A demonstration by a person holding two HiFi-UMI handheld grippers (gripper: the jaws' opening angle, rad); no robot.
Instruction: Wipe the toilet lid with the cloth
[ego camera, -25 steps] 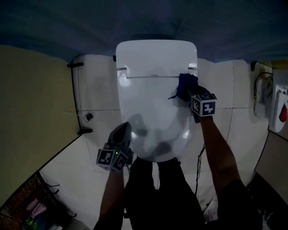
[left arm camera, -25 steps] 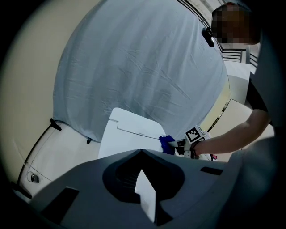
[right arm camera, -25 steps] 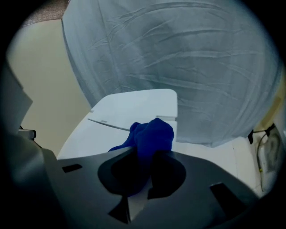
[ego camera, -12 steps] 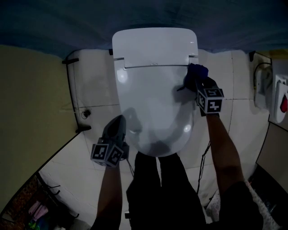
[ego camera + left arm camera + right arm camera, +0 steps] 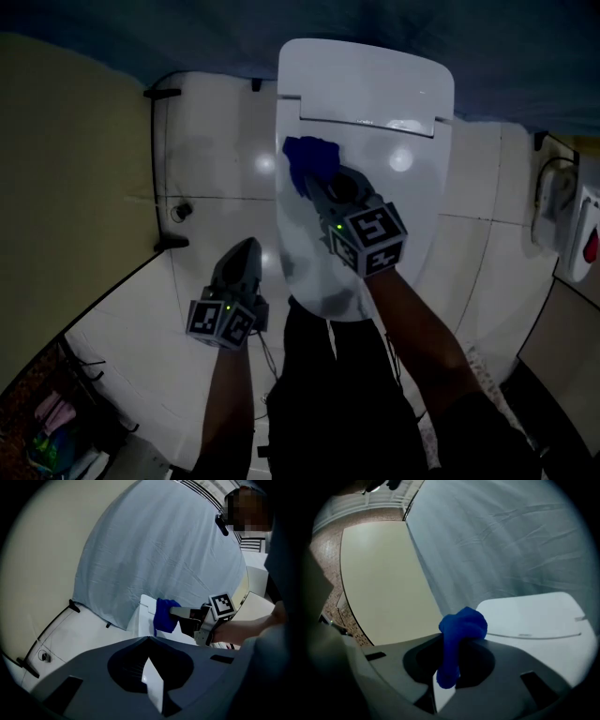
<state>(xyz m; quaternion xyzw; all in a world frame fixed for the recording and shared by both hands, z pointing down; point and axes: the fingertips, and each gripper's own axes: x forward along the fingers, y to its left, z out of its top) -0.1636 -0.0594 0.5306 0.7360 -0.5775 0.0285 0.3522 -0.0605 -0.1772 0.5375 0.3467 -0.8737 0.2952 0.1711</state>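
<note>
Swept left from the right rim, right gripper presses blue cloth, fingers clamped on it, onto toilet lid for wiping; left gripper, lower left, fingers closed empty, parked clear.

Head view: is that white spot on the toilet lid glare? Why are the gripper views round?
Yes, glare: in the dim head view the glossy toilet lid throws back a bright spot, and shadow darkens its near end. The left gripper view and right gripper view are wide-angle, so edges bow and corners go black.
</note>
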